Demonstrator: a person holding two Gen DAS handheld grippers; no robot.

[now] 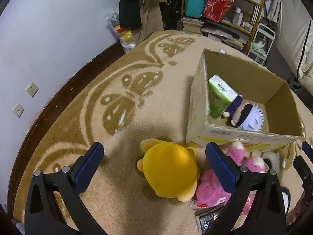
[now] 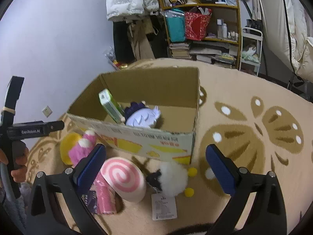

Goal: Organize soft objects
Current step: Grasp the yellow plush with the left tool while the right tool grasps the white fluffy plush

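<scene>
Left gripper (image 1: pixel 154 156) hovering low over the carpet (image 1: pixel 121 133), jaws spread wide, nothing between them. Yellow plush (image 1: pixel 169 173) lying on the carpet right under the gap, nearer the right finger. Just beside it to the right, pink plush (image 1: pixel 213 188), partly hidden behind that finger and touching the yellow one. Above those, cardboard box (image 1: pixel 197 105) sitting open on the carpet, with a green pack (image 1: pixel 220 96) leaning against its left wall and a small doll (image 1: pixel 246 117) with pale spiky hair lying next to the pack.

From the right wrist view: a hand (image 2: pixel 18 164) at the far left edge, wrapped around the other tool's handle. Right gripper (image 2: pixel 155 154) also spread open and empty, hanging over the toys in front of the box. Pink-and-white swirl cushion (image 2: pixel 125 178) close by the left finger, white fluffy toy (image 2: pixel 174 178) just right of it, paper tag (image 2: pixel 164 206) flat on the carpet below. Shelf (image 2: pixel 203 29) stuffed with bags and books against the back wall.
</scene>
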